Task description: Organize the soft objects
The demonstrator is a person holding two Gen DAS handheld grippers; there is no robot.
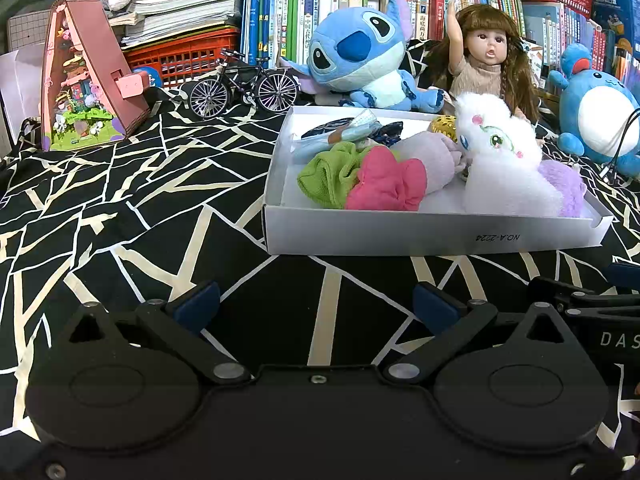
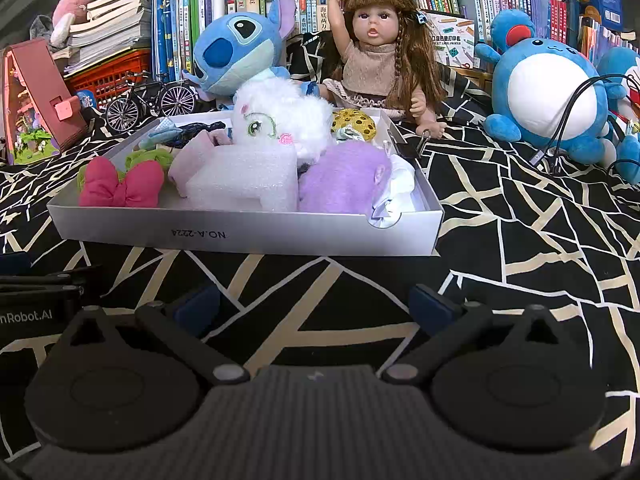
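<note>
A white box [image 1: 432,236] [image 2: 248,238] on the black patterned cloth holds several soft things: a pink bow [image 1: 386,182] [image 2: 120,184], a green cloth [image 1: 328,172], a white plush [image 1: 500,140] [image 2: 280,120], a white foam block [image 2: 244,180], a purple fluffy piece [image 1: 560,184] [image 2: 340,180] and a yellow spotted piece [image 2: 354,122]. My left gripper [image 1: 316,304] is open and empty, just in front of the box. My right gripper [image 2: 316,304] is open and empty, also in front of the box.
Behind the box sit a blue Stitch plush [image 1: 360,52] [image 2: 240,52], a doll [image 1: 488,56] [image 2: 380,48], a blue round plush [image 1: 596,108] [image 2: 544,92], a model bicycle [image 1: 244,84] and a pink toy house [image 1: 84,80]. Bookshelves fill the back.
</note>
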